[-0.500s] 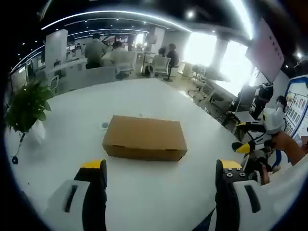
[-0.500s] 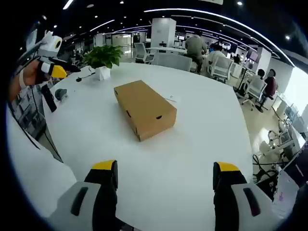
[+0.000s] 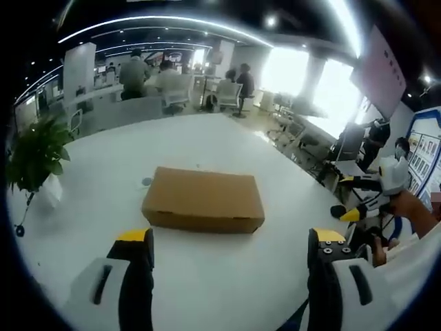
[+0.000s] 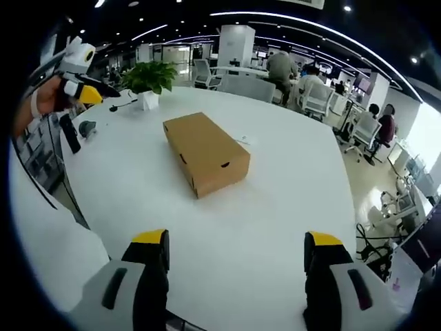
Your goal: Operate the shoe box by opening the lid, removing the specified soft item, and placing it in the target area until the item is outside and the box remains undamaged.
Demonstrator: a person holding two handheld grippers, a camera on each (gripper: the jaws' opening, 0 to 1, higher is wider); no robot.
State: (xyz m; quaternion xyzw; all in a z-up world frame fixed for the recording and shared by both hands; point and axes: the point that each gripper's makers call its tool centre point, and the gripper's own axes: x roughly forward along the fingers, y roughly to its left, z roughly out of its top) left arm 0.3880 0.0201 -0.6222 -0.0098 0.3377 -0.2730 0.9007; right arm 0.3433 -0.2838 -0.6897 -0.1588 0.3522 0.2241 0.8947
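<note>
Both claws, left claw [image 3: 231,241] and right claw [image 4: 234,245], stay released above the worktop [image 4: 275,207], barely shifted, shoe box [image 4: 205,153] shut.

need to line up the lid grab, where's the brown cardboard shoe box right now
The closed brown cardboard shoe box lies mid-table on the round white table, ahead of both open grippers in each view, with a potted green plant beyond its far end.

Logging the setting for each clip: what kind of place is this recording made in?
Most likely an open-plan office: people sit at desks on office chairs, under strip ceiling lights, and the cardboard box lies on a large white table.
</note>
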